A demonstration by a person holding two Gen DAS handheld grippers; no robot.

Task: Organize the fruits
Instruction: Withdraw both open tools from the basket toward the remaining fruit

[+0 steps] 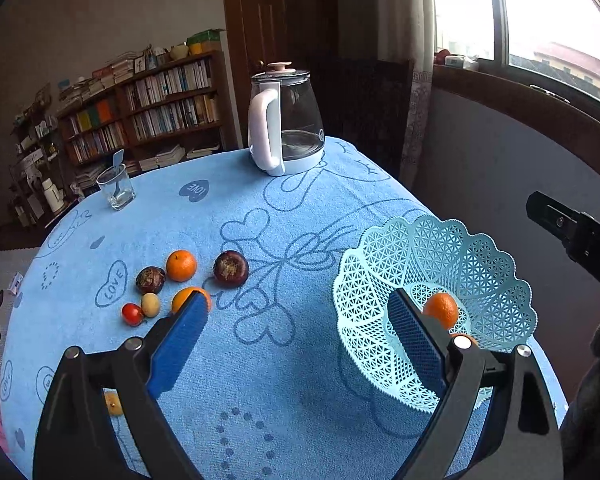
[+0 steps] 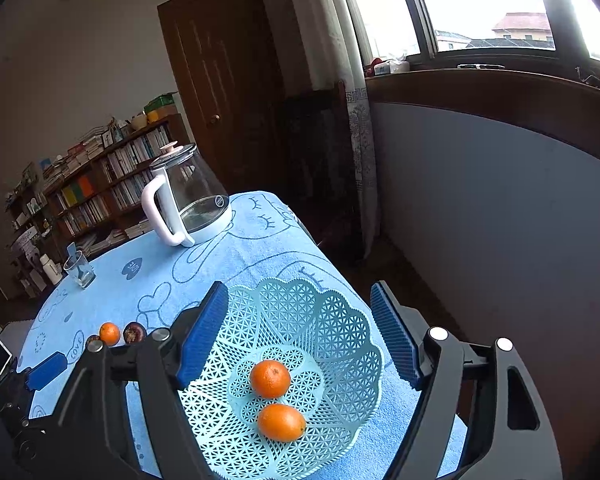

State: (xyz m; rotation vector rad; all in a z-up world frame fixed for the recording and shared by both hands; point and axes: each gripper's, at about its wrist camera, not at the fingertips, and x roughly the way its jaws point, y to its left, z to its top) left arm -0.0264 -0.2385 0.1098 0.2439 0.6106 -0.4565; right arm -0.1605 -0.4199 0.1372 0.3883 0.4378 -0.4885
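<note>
A pale blue lattice basket [image 2: 340, 320] stands near the table's right edge and holds two oranges [image 2: 270, 378] [image 2: 281, 422]. My right gripper [image 2: 300, 292] hovers open over the basket with nothing between its blue pads. In the left wrist view, my left gripper [image 1: 296, 300] is open and empty above the cloth, between the basket [image 1: 480, 264] and a loose group of fruit. That group has an orange [image 1: 181, 265], two dark mangosteens [image 1: 231, 268] [image 1: 150, 279], a red tomato [image 1: 132, 314], a small yellow fruit [image 1: 150, 305] and an orange [image 1: 186, 296] half hidden behind the left finger.
A blue patterned towel [image 1: 300, 208] covers the table. A glass kettle [image 1: 284, 120] with a white handle stands at the far edge, and a drinking glass [image 1: 116, 192] sits at the far left. Another small yellow fruit [image 1: 113, 403] lies under the left finger. The floor drops away on the right.
</note>
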